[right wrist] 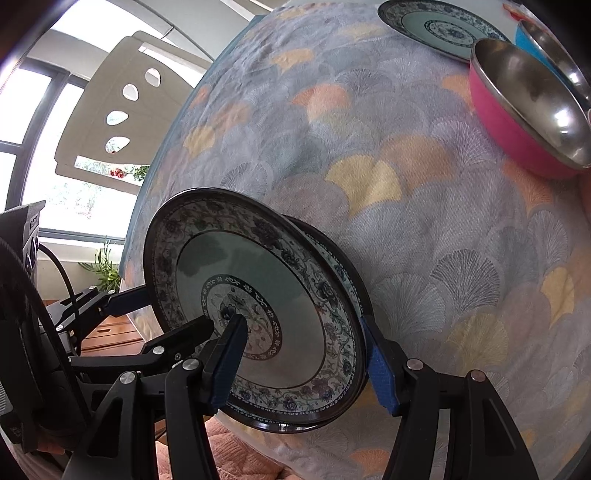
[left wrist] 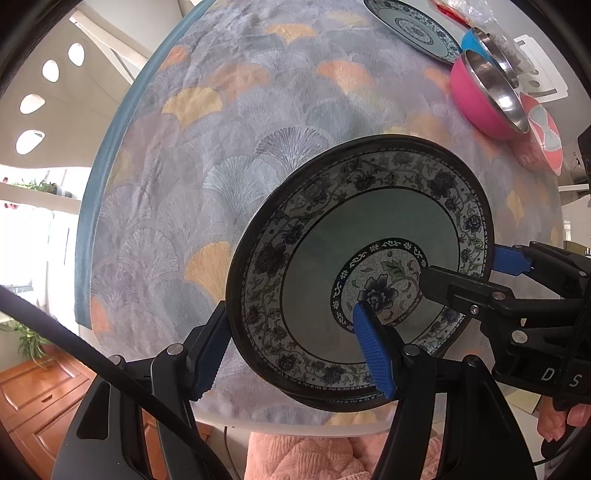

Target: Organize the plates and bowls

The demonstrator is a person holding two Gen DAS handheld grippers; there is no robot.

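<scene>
Two stacked blue-and-white floral plates are held tilted over the near edge of the table; the lower plate's rim peeks out behind the upper one. My left gripper is shut on the stack's rim, one blue pad on the inner face and the other behind the rim. My right gripper clamps the opposite side the same way. Each gripper shows in the other's view: the right gripper and the left gripper.
A third patterned plate lies at the far side of the fan-patterned tablecloth. A pink bowl and a blue bowl sit at the right. A white chair stands beyond the left edge.
</scene>
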